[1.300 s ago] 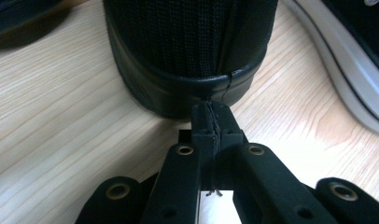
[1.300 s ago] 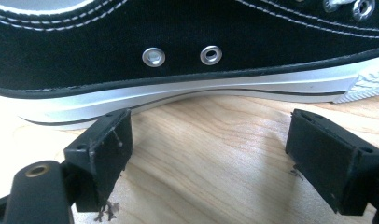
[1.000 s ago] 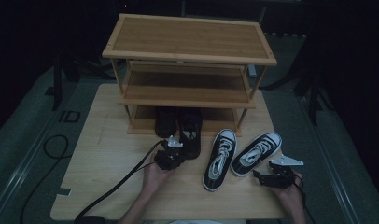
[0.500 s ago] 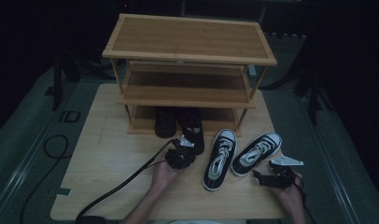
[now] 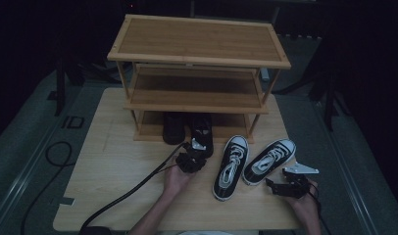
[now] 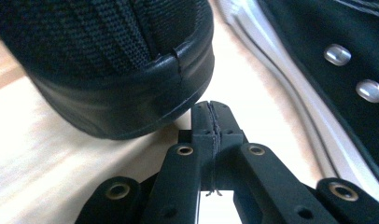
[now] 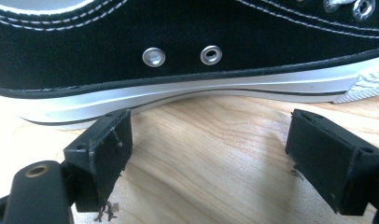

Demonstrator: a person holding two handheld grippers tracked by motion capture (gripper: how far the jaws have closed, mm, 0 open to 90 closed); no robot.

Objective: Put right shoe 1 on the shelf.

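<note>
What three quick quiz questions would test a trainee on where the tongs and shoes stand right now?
1. True or false: the left tongs are shut.
2. What lies just ahead of the right tongs: A) a black-and-white sneaker, B) the wooden rack, C) a cable?
3. On which level of the wooden rack does the plain black shoe by the left tongs sit?

Key: 1 true, empty, near the plain black shoe's rim. 2 A. 3 The bottom level.
</note>
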